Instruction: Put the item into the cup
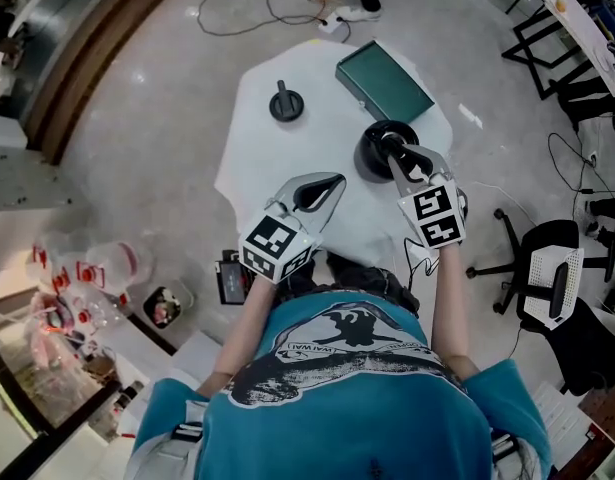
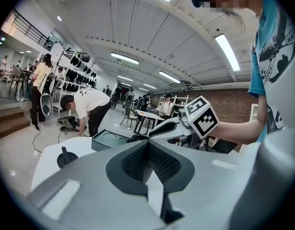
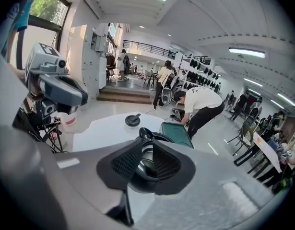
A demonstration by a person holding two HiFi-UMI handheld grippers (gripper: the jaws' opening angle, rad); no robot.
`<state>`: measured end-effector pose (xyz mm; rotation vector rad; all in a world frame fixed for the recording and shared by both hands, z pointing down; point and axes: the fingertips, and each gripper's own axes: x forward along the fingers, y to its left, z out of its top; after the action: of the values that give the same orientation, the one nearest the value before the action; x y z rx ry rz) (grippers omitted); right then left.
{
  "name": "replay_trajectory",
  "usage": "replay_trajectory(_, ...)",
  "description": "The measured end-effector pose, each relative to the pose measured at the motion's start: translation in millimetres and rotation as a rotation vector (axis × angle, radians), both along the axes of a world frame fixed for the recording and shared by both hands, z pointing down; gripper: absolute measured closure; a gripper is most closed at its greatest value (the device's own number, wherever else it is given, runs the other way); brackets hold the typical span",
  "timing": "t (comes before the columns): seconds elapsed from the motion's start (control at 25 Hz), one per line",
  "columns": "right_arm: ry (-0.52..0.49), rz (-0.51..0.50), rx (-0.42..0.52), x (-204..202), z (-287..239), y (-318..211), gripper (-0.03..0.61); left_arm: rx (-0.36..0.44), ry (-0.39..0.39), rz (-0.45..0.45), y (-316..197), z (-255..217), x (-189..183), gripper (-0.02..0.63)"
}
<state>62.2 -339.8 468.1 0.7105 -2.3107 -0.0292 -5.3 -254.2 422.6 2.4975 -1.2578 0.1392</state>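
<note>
A black cup with a shiny steel inside stands on the white table, right of its middle. My right gripper hangs just over the cup's mouth, shut on a small black item with a rounded end. In the right gripper view the item sticks up between the pads, directly above the cup. My left gripper hovers over the table's near edge, left of the cup, shut and holding nothing. In the left gripper view its pads meet at the tips.
A black round lid with a knob lies at the table's far left. A dark green flat box sits behind the cup. Chairs, cables and bags surround the table on the floor; people stand farther off.
</note>
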Motion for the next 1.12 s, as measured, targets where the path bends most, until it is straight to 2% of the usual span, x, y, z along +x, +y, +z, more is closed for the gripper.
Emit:
replay_trajectory(0.2, -0.098, 0.026, -0.024, -12, -14, 24, 0.503, -0.002, -0.004, 0.021, 6, 1, -6, 0.615)
replay_trajectory(0.68, -0.165, 0.036, -0.092, -56, -3, 102, 0.503, -0.017, -0.022, 0.104, 43, 6, -31, 0.615)
replay_trajectory(1.12, -0.249, 0.194, -0.142, -79, 13, 155, 0.503, -0.043, -0.041, 0.240, 87, 21, -57, 0.615)
